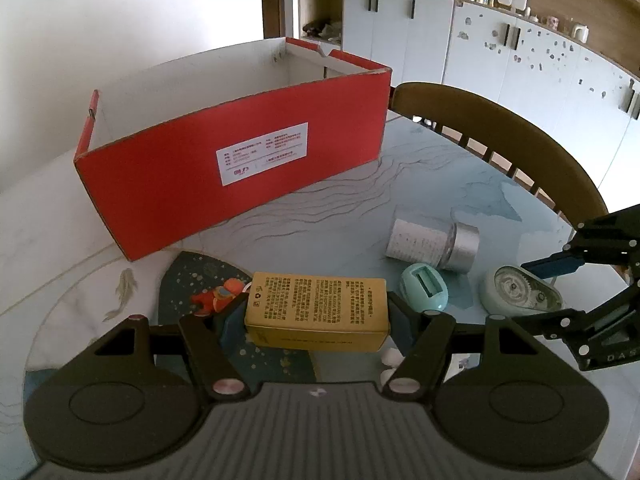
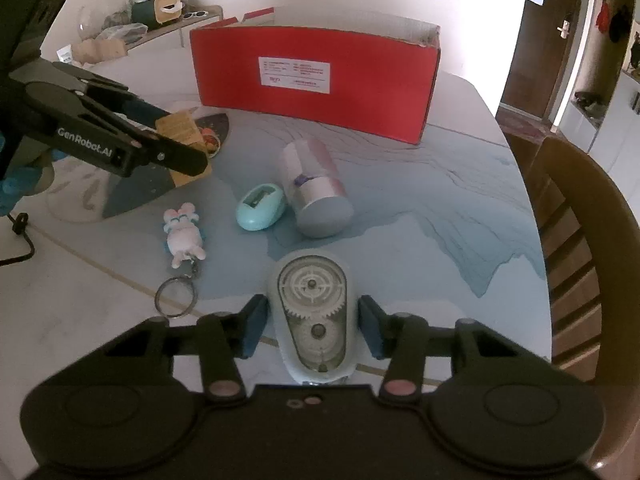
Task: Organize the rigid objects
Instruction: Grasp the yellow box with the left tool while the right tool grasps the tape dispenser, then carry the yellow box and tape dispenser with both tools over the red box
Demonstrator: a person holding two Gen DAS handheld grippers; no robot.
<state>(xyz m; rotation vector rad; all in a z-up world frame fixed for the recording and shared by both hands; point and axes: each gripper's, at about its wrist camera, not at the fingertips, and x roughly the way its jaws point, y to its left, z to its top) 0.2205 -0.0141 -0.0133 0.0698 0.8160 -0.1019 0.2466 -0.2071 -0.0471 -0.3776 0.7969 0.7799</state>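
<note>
My left gripper (image 1: 318, 318) is shut on a gold box (image 1: 320, 308), gripped at both ends just above the dark star-print mat (image 1: 188, 280). From the right wrist view the left gripper (image 2: 182, 138) and the gold box (image 2: 178, 126) show at the left. A pale blue correction-tape dispenser (image 2: 312, 312) lies on the table between my right gripper's (image 2: 312, 328) blue pads (image 2: 254, 328), with thin gaps on both sides. The left wrist view shows the dispenser (image 1: 520, 292) inside the right gripper (image 1: 560, 290). An open red box (image 1: 232, 168) (image 2: 316, 76) stands behind.
A white can with a silver lid (image 2: 316, 192) (image 1: 432, 244) lies on its side beside a teal egg-shaped item (image 2: 260, 206) (image 1: 424, 290). A bunny keychain (image 2: 184, 236) lies left of them. A small orange figure (image 1: 216, 296) sits on the mat. A wooden chair (image 2: 580, 240) borders the table's right edge.
</note>
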